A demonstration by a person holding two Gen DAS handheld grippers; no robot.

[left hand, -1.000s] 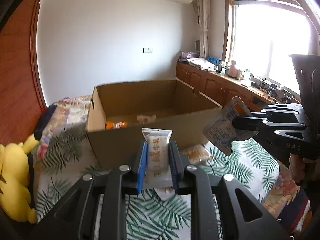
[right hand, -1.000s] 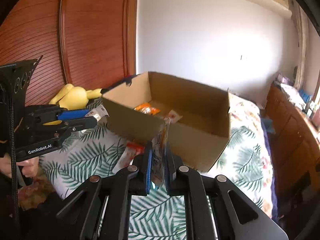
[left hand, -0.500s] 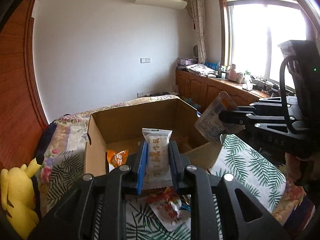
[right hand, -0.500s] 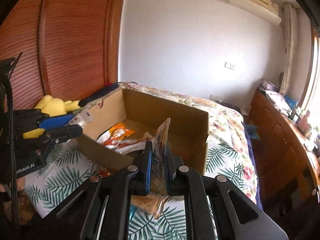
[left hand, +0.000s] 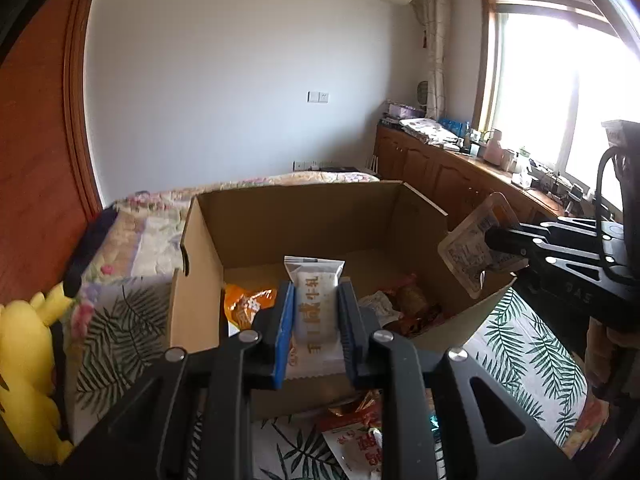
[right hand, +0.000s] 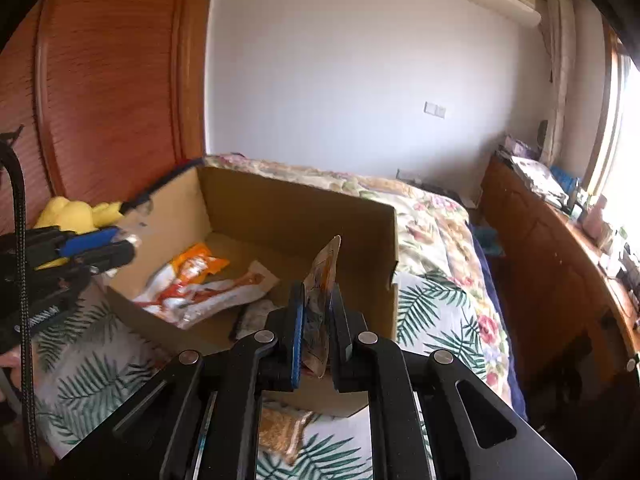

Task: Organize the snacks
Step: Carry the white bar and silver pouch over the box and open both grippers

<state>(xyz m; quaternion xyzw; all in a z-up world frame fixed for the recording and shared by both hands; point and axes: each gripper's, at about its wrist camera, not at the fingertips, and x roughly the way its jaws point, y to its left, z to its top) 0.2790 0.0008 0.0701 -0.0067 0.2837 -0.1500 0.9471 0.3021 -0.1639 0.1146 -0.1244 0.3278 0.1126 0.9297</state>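
Note:
An open cardboard box stands on a leaf-patterned bedspread and holds several snack packets, among them an orange one. My left gripper is shut on a white snack bar packet, held over the box's near wall. My right gripper is shut on a thin flat snack pouch seen edge-on, above the box's near right corner. In the left wrist view that pouch hangs over the box's right wall in the right gripper. The left gripper shows at the box's left wall.
Loose packets lie on the bedspread in front of the box: a red one and a tan one. A yellow plush toy sits left of the box. A wooden cabinet runs under the window at right.
Both grippers have moved forward over the box with their packets still held. The box's inside and the snacks in it have come into fuller view.

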